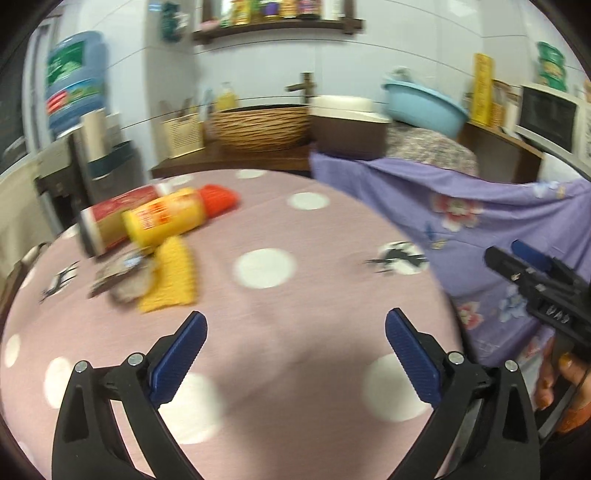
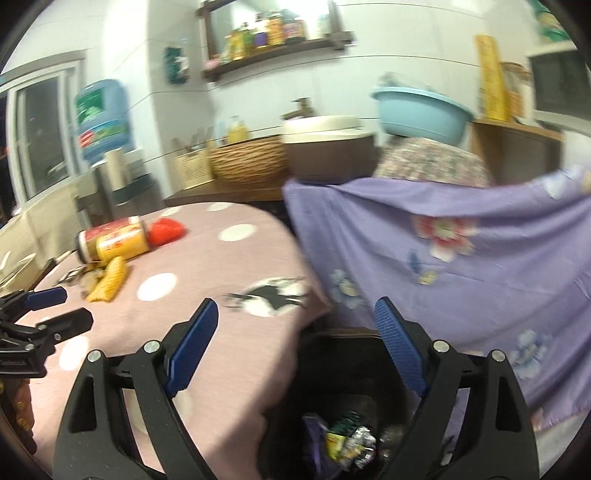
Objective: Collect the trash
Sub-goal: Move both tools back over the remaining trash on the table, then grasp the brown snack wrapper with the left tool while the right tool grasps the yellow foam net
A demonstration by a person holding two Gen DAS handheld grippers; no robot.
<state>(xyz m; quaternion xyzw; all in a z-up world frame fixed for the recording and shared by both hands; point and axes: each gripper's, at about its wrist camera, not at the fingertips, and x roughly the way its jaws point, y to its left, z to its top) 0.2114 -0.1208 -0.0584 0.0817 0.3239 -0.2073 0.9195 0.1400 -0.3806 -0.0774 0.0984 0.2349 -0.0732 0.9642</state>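
A yellow canister and a red-labelled canister lie on the pink dotted tablecloth at the far left, with a red cloth, a yellow cloth and a crumpled silver wrapper beside them. My left gripper is open and empty above the table's near part. My right gripper is open and empty above a black bin that holds wrappers, beside the table edge. The canisters also show in the right wrist view.
A purple floral cloth hangs to the right of the table. Behind stand a wicker basket, a sink, a blue basin, a water jug and a wall shelf.
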